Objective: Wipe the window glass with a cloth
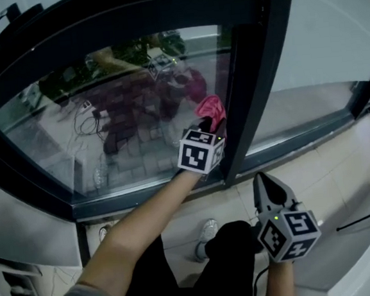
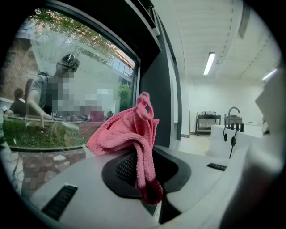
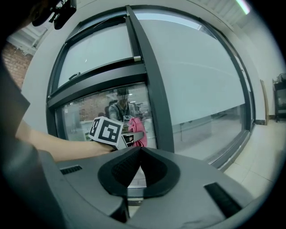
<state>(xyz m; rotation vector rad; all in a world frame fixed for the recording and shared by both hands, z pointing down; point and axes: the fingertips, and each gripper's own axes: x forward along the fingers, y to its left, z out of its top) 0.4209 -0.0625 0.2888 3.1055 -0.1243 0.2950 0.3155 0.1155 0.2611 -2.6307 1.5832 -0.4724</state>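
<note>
Nearest the head camera, the person's left forearm point(image 1: 131, 236) reaches up from the lower left toward the window. It carries the left hand-held gripper point(image 1: 210, 124), whose jaws are clamped on a pink cloth point(image 1: 210, 109). In the left gripper view the cloth point(image 2: 126, 129) is pinched by a narrow fold between the closed jaws of that hand-held gripper point(image 2: 145, 176), and most of it is bunched loosely above and ahead of the tips.

The window glass point(image 1: 115, 121) lies straight ahead of the cloth and spreads from there mostly to the left and upward, its long side running left to right. The cloth sits at the lower right corner of this pane, just beside the dark upright frame bar point(image 1: 250, 87). It looks to be against the glass, though the wide-angle views do not settle whether it truly touches.

Judging from this, a wiping stroke would have to sweep leftward away from the bar, with the cloth's loose bulk pressed flat to the pane.

Farther right and lower, the right hand-held gripper point(image 1: 263, 183) hangs well apart from the glass, below the sill. Its jaws point(image 3: 136, 156) are closed together with nothing between them, so the left arm is the nearer one and the one placed for the work.
</note>
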